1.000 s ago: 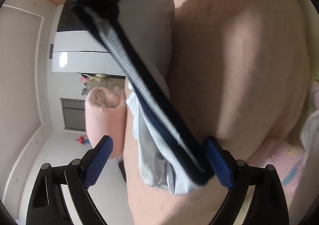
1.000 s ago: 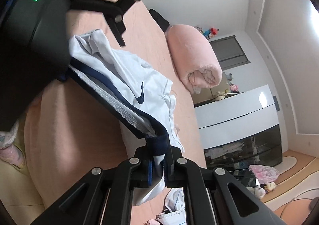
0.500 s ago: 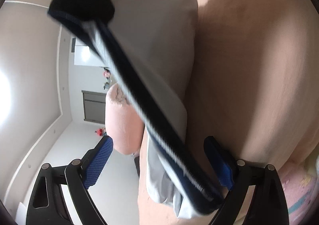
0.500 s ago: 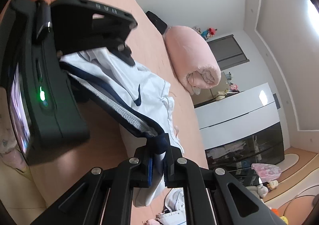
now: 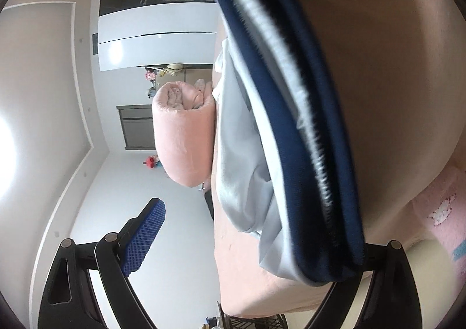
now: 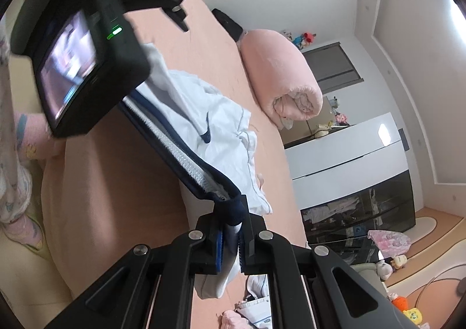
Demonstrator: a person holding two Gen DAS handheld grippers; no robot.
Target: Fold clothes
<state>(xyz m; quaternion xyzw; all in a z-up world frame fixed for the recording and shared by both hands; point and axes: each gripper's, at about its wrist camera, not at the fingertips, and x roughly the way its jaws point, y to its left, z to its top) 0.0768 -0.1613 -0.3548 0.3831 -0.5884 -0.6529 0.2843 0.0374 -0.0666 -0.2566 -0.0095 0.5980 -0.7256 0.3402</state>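
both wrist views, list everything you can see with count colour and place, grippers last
shorts: one, white with navy waistband, stretched above the bed
bed: one, peach sheet, under the shorts
rolled blanket: one, pink, far end of the bed
cabinet: one, white top with dark glass front, beside the bed
soft toys: a few, red and blue, beyond the blanket
left gripper: one, black with blue pads, fingers wide apart, waistband lying against the right finger
right gripper: one, black, fingers shut on the waistband end
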